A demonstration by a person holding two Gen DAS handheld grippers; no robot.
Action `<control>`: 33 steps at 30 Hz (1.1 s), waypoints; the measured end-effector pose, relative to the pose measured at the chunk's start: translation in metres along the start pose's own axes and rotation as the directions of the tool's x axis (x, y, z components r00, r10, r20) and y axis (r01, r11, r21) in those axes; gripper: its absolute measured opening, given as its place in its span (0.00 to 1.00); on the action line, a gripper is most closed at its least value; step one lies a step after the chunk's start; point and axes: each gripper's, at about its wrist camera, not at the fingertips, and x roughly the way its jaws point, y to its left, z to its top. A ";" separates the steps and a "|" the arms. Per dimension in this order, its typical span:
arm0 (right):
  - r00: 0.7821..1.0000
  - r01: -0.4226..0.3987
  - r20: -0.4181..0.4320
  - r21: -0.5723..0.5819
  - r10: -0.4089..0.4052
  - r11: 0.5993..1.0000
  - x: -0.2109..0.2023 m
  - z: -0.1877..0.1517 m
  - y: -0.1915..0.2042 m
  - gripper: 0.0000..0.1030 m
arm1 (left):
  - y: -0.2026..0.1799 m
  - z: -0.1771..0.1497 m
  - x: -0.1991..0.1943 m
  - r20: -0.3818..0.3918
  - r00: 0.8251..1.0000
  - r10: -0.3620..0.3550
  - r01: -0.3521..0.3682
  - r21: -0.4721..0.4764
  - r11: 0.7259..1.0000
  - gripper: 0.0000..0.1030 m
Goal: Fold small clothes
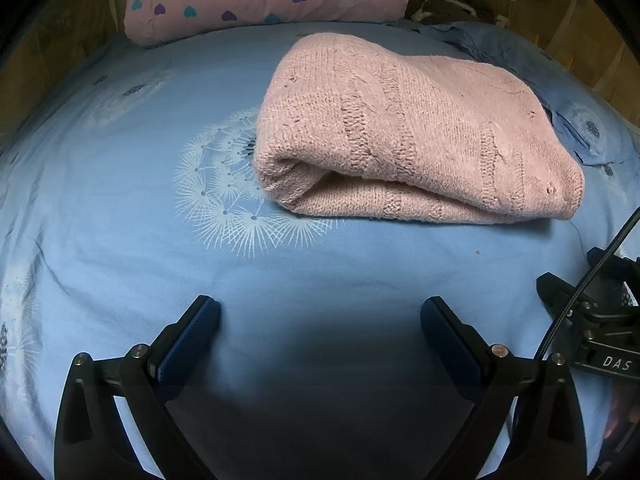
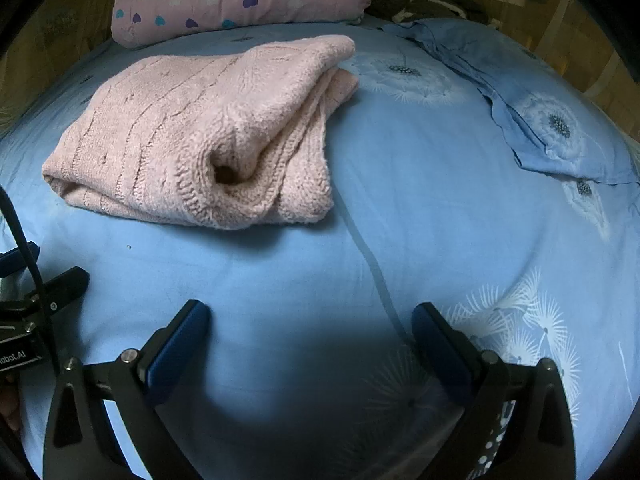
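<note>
One pink knit sweater (image 1: 416, 136), folded, ahead of both tongs: soft, bulky, floppy; you pinch its thick folded edge. Left gripper (image 1: 320, 320) and right gripper (image 2: 311, 324) gape wide, empty.

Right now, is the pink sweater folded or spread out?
Folded: the pink sweater lies as a compact bundle, layers stacked at its near edge, on the blue bedsheet.

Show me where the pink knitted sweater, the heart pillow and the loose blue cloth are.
pink knitted sweater (image 1: 416, 136): left wrist view, top fold.
heart pillow (image 2: 240, 0): right wrist view, front face.
loose blue cloth (image 2: 552, 120): right wrist view, printed middle.
</note>
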 end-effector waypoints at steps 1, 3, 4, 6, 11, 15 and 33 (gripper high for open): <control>1.000 0.000 0.000 0.000 0.000 1.000 0.000 0.000 0.000 1.00 | 0.000 0.000 0.000 0.000 1.000 0.001 -0.001 0.001 1.000 0.85; 1.000 0.000 0.000 0.000 0.000 1.000 0.000 0.000 0.000 1.00 | 0.000 0.000 0.000 0.000 1.000 0.000 0.000 0.001 1.000 0.85; 1.000 0.000 0.000 0.000 0.000 1.000 0.000 0.000 0.000 1.00 | 0.000 0.000 0.000 0.000 1.000 0.000 0.000 0.001 1.000 0.85; 1.000 0.000 0.000 0.000 0.000 1.000 0.000 0.000 0.000 1.00 | -0.001 0.000 0.000 0.000 1.000 0.000 0.000 0.001 1.000 0.85; 1.000 0.000 0.000 0.000 0.000 1.000 0.000 0.000 0.000 1.00 | 0.000 0.000 0.000 0.000 1.000 0.000 0.000 0.001 1.000 0.85; 1.000 0.001 0.000 0.000 -0.001 1.000 0.000 0.000 0.001 1.00 | -0.001 0.000 0.000 0.001 1.000 0.001 -0.001 0.002 1.000 0.85; 1.000 0.001 0.001 0.000 -0.001 1.000 0.000 0.000 0.001 1.00 | -0.001 0.000 -0.001 0.000 1.000 0.003 -0.003 0.004 1.000 0.85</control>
